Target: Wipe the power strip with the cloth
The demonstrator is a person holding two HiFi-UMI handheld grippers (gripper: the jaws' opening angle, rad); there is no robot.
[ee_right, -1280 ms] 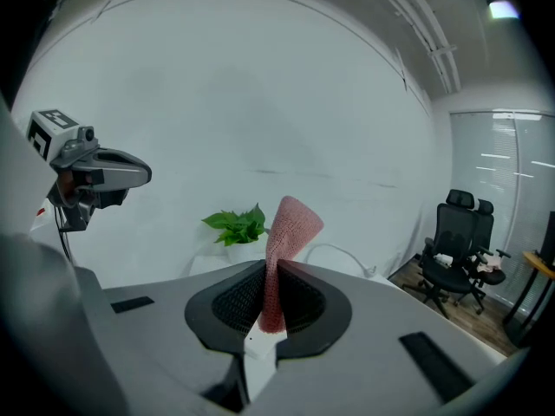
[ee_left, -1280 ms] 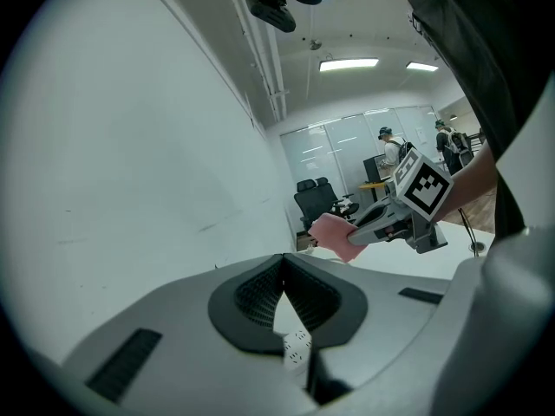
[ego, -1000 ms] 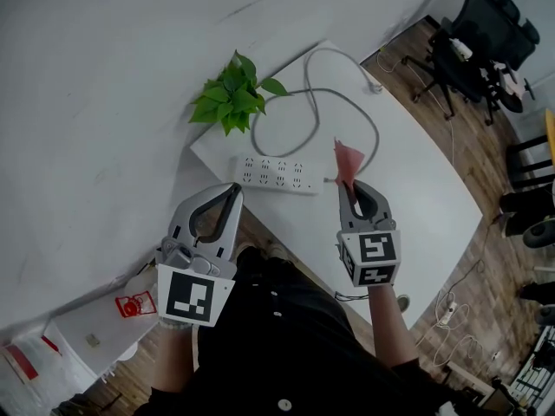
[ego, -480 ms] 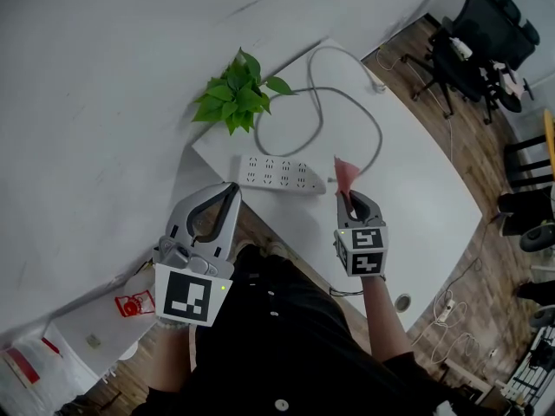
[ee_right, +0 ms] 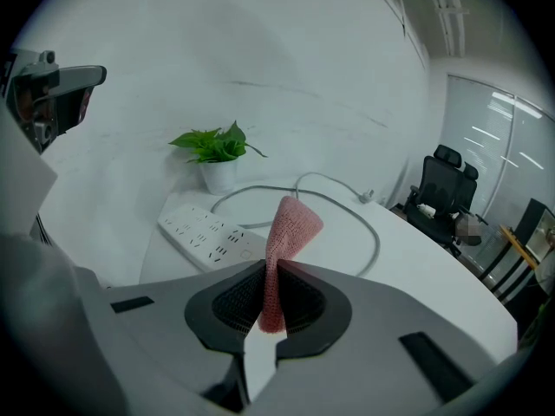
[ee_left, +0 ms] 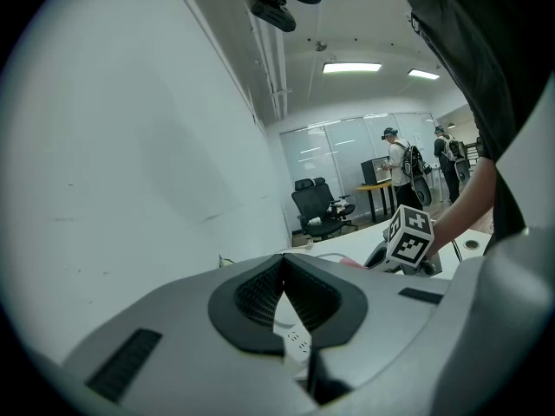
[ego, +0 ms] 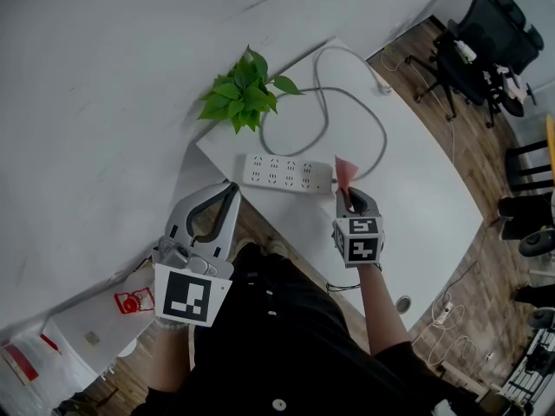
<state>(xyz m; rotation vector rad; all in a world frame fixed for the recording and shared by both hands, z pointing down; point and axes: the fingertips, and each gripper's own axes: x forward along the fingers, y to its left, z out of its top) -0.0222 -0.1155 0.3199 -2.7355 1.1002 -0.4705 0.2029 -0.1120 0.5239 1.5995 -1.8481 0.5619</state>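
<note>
Right gripper (ego: pixel 348 196) clamped on pink cloth (ee_right: pixel 290 228), just right of power strip (ego: pixel 287 172).
Left gripper (ego: pixel 229 189) closed, empty; only its view shows far-off people (ee_left: pixel 401 159).

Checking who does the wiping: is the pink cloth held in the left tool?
No, the cloth is pinched in the jaws of the right tool; the left tool is shut on nothing.

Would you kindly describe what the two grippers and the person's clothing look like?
Both the left gripper and right gripper are light grey with black ribbed pads inside curved jaws. Each carries a white cube printed with black square markers. The person wears a black buttoned top.
</note>
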